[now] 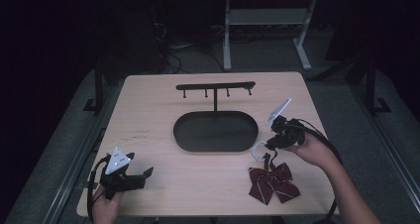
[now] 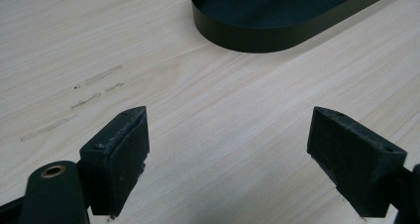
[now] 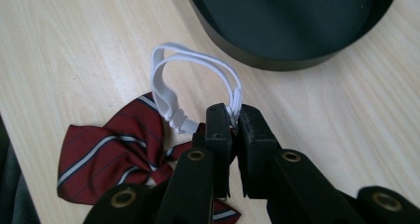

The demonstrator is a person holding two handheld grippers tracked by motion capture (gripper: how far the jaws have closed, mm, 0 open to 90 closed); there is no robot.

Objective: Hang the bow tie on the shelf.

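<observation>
The right tongs (image 3: 232,116) are clenched on the white elastic loop (image 3: 168,92) of a maroon striped bow tie (image 3: 111,159), pinching the band where its two strands run together. Gripping the strap rather than the fabric leaves the loop standing open, which would suit slipping it over a peg; that reading is a judgement, since the black hook stand (image 1: 216,88) rises just behind the oval tray (image 1: 216,131) that forms its base. Taking that tray as the landmark, the bow tie (image 1: 272,181) lies on the worktop (image 1: 148,120) in front of the tray's right end, with the loop lifted toward the tray rim. The right tongs (image 1: 271,143) sit just off the tray's right end, held by a hand coming in from the lower right.

The left tongs (image 1: 148,172) rest well off to the tray's front left, released and grasping nothing, seemingly parked while the other hand works.

The right gripper view gives what the high view cannot: the exact pinch point on the elastic and the grey stripes on the cloth. The left gripper view shows its own jaws spread wide over bare wood, with faint scuff marks (image 2: 96,78) and the tray wall (image 2: 277,35) beyond. The high view alone takes in the stand's crossbar and its row of pegs.
</observation>
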